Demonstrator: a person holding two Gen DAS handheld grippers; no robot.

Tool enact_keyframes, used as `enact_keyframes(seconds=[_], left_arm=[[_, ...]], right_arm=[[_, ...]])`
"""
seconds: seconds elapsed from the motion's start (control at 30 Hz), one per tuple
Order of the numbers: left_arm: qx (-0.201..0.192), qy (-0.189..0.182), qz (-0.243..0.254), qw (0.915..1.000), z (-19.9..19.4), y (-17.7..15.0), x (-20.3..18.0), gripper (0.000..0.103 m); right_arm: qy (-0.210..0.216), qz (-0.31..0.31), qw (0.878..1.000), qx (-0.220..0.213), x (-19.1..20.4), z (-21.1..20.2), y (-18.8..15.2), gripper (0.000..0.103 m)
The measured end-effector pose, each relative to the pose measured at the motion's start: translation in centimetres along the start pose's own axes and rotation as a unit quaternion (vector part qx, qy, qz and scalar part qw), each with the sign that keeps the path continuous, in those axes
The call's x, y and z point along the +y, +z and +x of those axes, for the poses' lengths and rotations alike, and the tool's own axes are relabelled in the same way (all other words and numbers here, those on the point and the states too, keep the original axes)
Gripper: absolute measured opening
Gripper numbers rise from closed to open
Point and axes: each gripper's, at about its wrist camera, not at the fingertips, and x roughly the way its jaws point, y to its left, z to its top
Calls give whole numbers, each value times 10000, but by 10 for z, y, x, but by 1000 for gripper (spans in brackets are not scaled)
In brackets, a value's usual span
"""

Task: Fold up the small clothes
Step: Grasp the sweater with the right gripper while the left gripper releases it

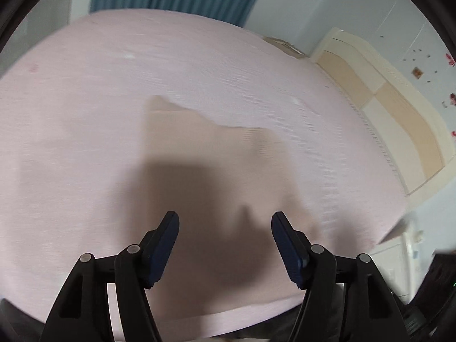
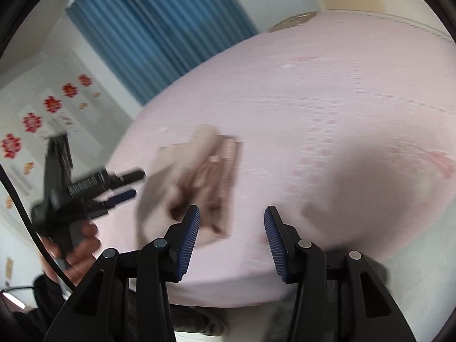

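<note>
Two sets of tongs hung over a wide pink bed whose sheet filled both views. Behind it stood a blue curtain and a cream headboard; red flower stickers dotted the wall, and no writing could be read anywhere. A beige garment, partly folded and blurred, lay on the sheet near the bed's front edge. Left tongs stood apart over it, gripping nothing. Right tongs stood parted too, empty, just right of the cloth.
</note>
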Motion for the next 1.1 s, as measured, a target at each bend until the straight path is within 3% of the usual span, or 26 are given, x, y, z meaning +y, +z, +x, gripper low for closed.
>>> enact_keyframes(seconds=[0.07, 0.17, 0.23, 0.27, 0.33, 0.37, 0.43, 0.53, 0.6, 0.63, 0.7, 0.8, 0.87, 0.9, 0.93, 1.0, 1.1], left_arm=[[43, 411, 57, 9991, -7, -14, 19, 65], [87, 706, 182, 9973, -11, -33, 36, 65], [100, 760, 188, 9969, -12, -41, 42, 65], [99, 733, 139, 9972, -13, -45, 47, 65], [141, 649, 17, 9978, -9, -46, 52, 65], [202, 578, -58, 9981, -6, -46, 56, 65], [309, 618, -104, 9976, 1, -39, 50, 65], [350, 460, -97, 9983, 11, -33, 56, 65], [335, 342, -78, 9988, 11, -33, 56, 65], [337, 307, -73, 9989, 15, -35, 54, 65], [331, 252, -69, 9991, 15, -35, 54, 65], [283, 195, -78, 9994, 12, -33, 61, 65], [187, 169, -115, 9996, 6, -31, 68, 65], [131, 158, -152, 9997, 3, -30, 70, 65], [83, 152, -200, 9996, 1, -28, 74, 65], [5, 125, -312, 9994, 3, -21, 79, 65], [-84, 154, -435, 9989, 1, -13, 92, 65]], right_arm=[[371, -56, 9993, 19, 16, 13, 4, 48], [812, -92, 9966, 65, 32, 43, 6, 49], [673, 39, 9974, 254, 37, 72, 7, 46], [643, 66, 9974, 309, 38, 82, 7, 39], [448, -67, 9973, 574, 43, 105, 6, 7], [383, -185, 9973, 605, 45, 109, 6, 7], [420, -307, 9983, 266, 45, 98, 6, 6], [859, -91, 9960, -240, 32, 66, 2, 5], [420, -120, 9989, -179, 23, 72, -7, 5], [51, -83, 9999, 127, 13, 88, -15, 5], [-16, 270, 9979, 593, -3, 111, -23, 5], [-39, 267, 9978, 602, 0, 108, -17, 12], [-233, -97, 9990, 361, 18, 97, -5, 29], [-296, -250, 9989, 247, 24, 94, 0, 47], [-334, -423, 9985, 100, 33, 92, 7, 56], [-362, -513, 9980, 121, 39, 103, 20, 59], [-398, -250, 9976, 516, 36, 127, 37, 59]])
